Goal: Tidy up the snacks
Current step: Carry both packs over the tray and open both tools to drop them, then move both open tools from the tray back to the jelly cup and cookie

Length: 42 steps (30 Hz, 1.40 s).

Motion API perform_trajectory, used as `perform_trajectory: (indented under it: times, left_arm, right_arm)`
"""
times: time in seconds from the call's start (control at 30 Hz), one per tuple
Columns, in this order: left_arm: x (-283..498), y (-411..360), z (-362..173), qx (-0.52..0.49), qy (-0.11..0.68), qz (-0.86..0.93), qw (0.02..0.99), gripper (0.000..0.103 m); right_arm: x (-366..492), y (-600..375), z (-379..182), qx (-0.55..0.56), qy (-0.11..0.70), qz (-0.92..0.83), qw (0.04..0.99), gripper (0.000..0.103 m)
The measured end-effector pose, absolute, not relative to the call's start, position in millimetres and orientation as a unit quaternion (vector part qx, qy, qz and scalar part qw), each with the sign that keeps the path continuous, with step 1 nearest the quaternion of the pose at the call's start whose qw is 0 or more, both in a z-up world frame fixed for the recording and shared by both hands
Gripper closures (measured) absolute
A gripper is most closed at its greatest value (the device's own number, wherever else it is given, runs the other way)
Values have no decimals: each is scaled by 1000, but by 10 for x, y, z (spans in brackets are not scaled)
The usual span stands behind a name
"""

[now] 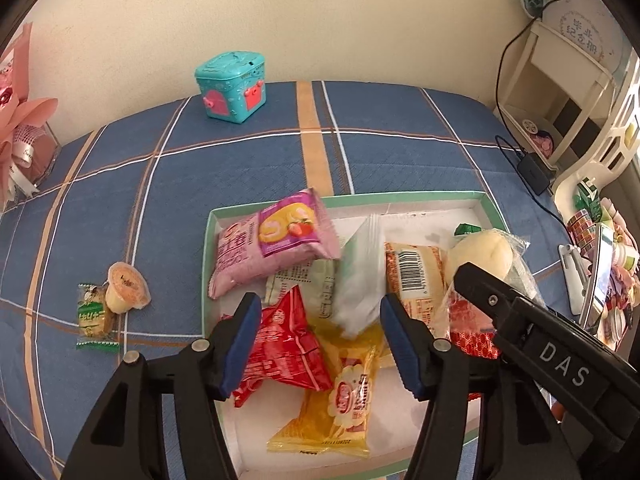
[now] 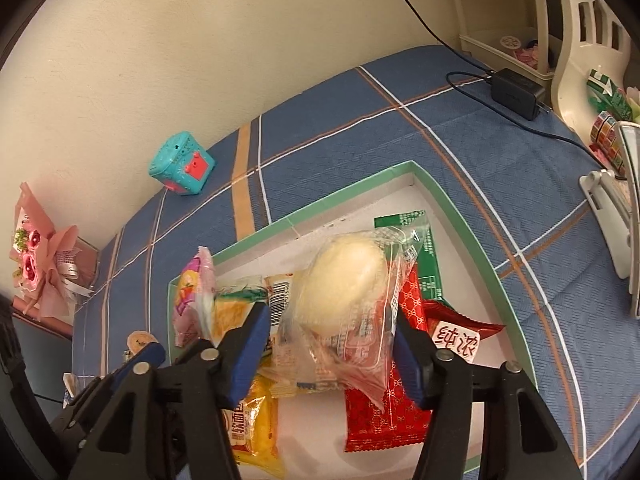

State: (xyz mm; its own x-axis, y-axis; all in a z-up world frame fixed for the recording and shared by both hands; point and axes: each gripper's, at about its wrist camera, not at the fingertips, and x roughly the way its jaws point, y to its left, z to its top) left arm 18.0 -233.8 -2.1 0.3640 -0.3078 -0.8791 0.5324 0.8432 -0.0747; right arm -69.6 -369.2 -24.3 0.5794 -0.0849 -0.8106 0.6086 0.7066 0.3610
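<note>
A green-rimmed white box (image 1: 276,202) (image 2: 320,208) on the blue plaid cloth holds several snack packs: a pink cake-roll pack (image 1: 272,240), a red pack (image 1: 280,352), a yellow pack (image 1: 340,404), a white pack (image 1: 356,276). My left gripper (image 1: 316,344) is open and empty above the red and white packs. My right gripper (image 2: 332,356) stands open around a clear-wrapped pale bun (image 2: 344,280) (image 1: 480,252) that lies on red packs (image 2: 380,420). A jelly cup (image 1: 126,286) and a green-wrapped biscuit (image 1: 94,316) lie outside the box on the left.
A teal toy box (image 1: 232,86) (image 2: 182,164) stands near the wall. A pink bouquet (image 1: 20,132) is at the far left. A cream shelf (image 1: 560,92), a black charger with cable (image 2: 516,92) and a phone stand (image 1: 588,276) are on the right.
</note>
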Motion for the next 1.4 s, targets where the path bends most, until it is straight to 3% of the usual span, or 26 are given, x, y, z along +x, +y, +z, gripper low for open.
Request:
perform_trajectory:
  times: [0.37,0.9,0.97,1.03,1.1,1.4]
  left_arm:
    - [301,-2096,33,88,518,-215,823,34]
    - [478,-1554,82,38,528,-160,833,32]
    - [486,-1523,83,39,528,-158,833,28]
    - [489,-1494,100,41,522,-156,837,16]
    - [496,-1475,116,44,517,-152,841,15]
    - [561,-1367,110,50,516,-137,844,12]
  right_arm:
    - [-741,-3712,-246,314,420,-222,822,22]
    - [-795,-3416,-62,270,429,-225,832,21]
    - [-792,-3387,-54,266,430,-225,833,20]
    - [-783,-3358,-53,261,430,-225,834,15]
    - [-773,-3336,-59,258,430,-226,835,0]
    - [-730,-3290,-106,244,434,-234,835,0]
